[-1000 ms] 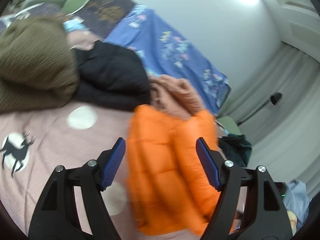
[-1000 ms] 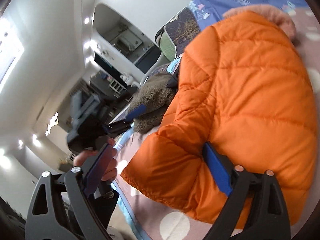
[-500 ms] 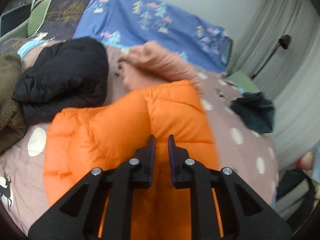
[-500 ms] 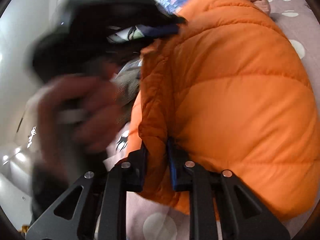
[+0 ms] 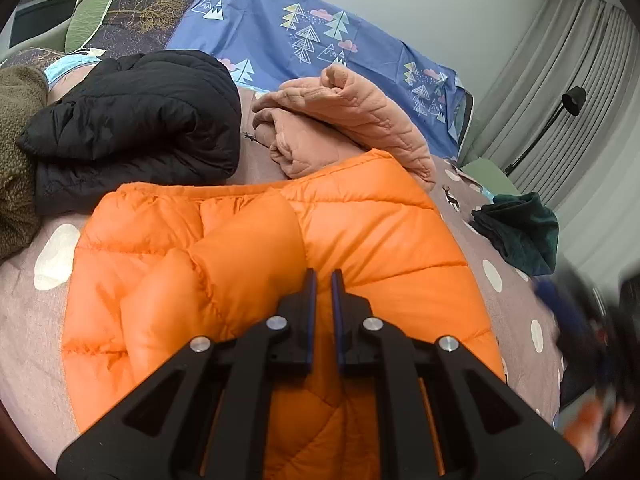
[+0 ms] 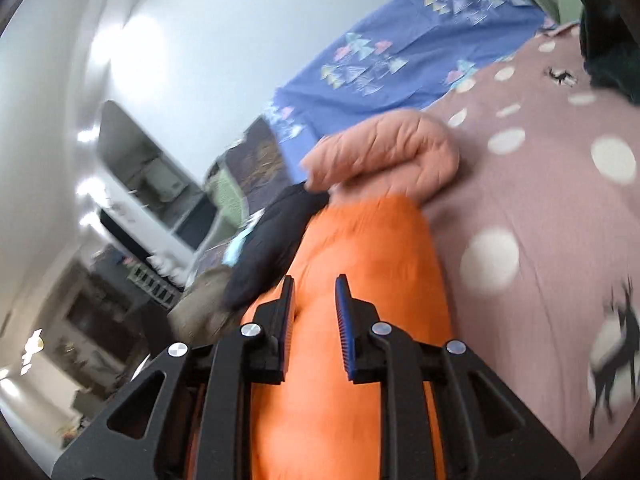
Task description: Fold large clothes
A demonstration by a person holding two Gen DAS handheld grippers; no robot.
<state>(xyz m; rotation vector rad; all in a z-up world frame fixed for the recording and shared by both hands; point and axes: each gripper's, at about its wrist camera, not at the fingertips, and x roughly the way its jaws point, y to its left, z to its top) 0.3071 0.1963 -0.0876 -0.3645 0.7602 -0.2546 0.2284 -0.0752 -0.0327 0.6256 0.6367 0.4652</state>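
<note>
Left wrist view: left gripper (image 5: 323, 280) has its jaws nearly together, only a thin slit between the blue pads, tips resting on the orange puffer jacket (image 5: 248, 264). Can't tell whether any fabric is pinched in that slit. The jacket lies across the pink bedspread (image 5: 28, 312), which has white dots and deer prints. A sleeve or folded flap sits on top of the jacket's left half.

Beyond the jacket:
- black puffer jacket (image 5: 136, 116), bunched, touching the orange one's far left edge
- peach quilted garment (image 5: 344, 120), bunched, with the orange jacket's far right corner lying against it
- olive fleece (image 5: 16, 160) at the left edge, next to the black jacket
- dark green garment (image 5: 520, 232) on the right of the bed, well apart from the orange jacket
- blue sheet with tree print (image 5: 304, 36) along the wall, grey curtains (image 5: 560, 92) and a black lamp (image 5: 574, 100) on the right

Blurred dark shape at lower right, can't identify.

Right wrist view: right gripper (image 6: 316, 284) jaws sit a moderate gap apart, with a ridge of the orange puffer jacket (image 6: 360, 264) running up between the pads (image 6: 344, 320). Fabric fills the gap, but whether the pads are actually pressing it is unclear. Frame is motion-blurred. The peach garment (image 6: 384, 152) is at the jacket's far end, the black jacket (image 6: 272, 248) to its left, and the bedspread (image 6: 540, 208) to the right.
</note>
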